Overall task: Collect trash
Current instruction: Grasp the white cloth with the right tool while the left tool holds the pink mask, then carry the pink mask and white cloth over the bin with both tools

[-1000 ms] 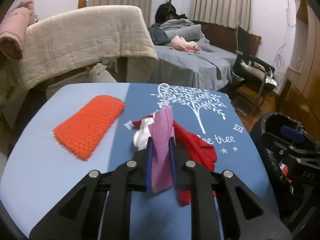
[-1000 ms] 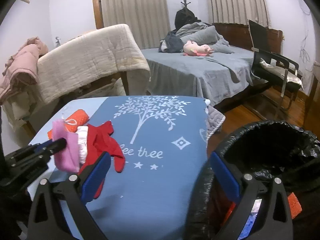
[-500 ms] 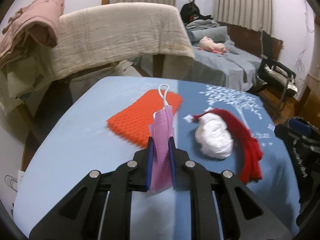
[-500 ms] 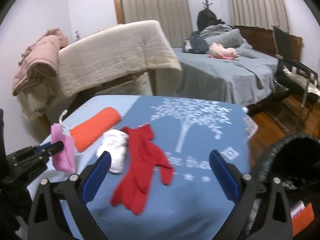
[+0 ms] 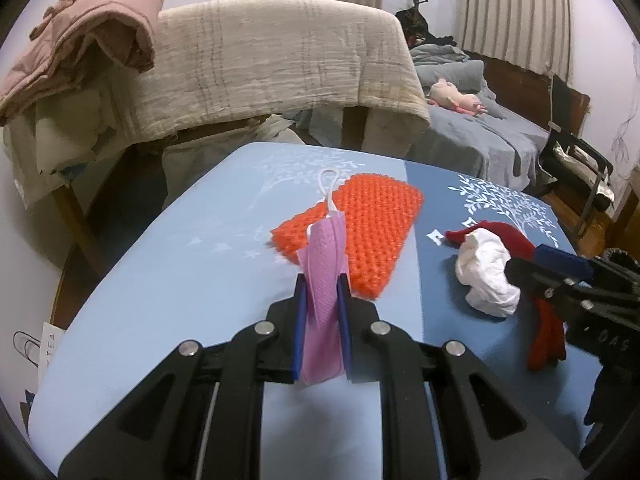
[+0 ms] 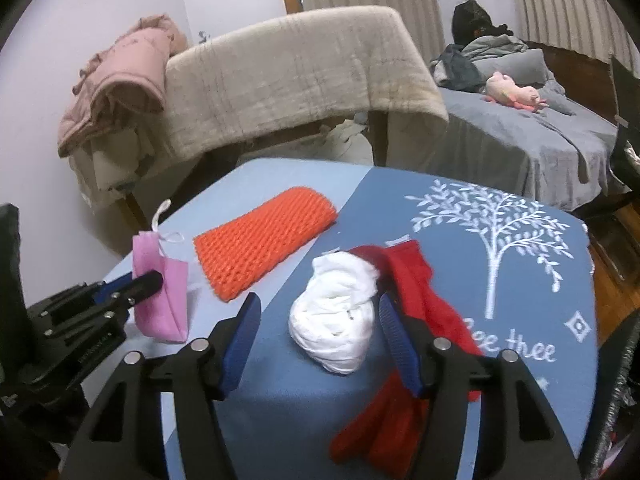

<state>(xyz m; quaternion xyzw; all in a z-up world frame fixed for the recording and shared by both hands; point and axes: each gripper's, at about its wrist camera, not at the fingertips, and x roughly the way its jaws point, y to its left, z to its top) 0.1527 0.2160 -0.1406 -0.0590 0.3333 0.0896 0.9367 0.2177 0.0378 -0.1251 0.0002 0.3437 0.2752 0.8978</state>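
White wad sits square between the closing right claw's pads

The right gripper (image 6: 316, 344) straddles the white crumpled wad (image 6: 336, 320) mid-table (image 6: 520, 320), jaws closing, not yet pressing; the wad's long axis runs forward between them. The left gripper (image 5: 322, 316), nearer the left edge, is clamped on a pink mask (image 5: 324, 280)

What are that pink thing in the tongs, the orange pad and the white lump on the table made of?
The pink face mask looks like thin non-woven fabric, matte and finely dimpled, with a white elastic loop. The orange pad seems to be foam netting, judging by its open raised mesh. The white lump looks like crumpled tissue or thin plastic; its soft folds leave that open.
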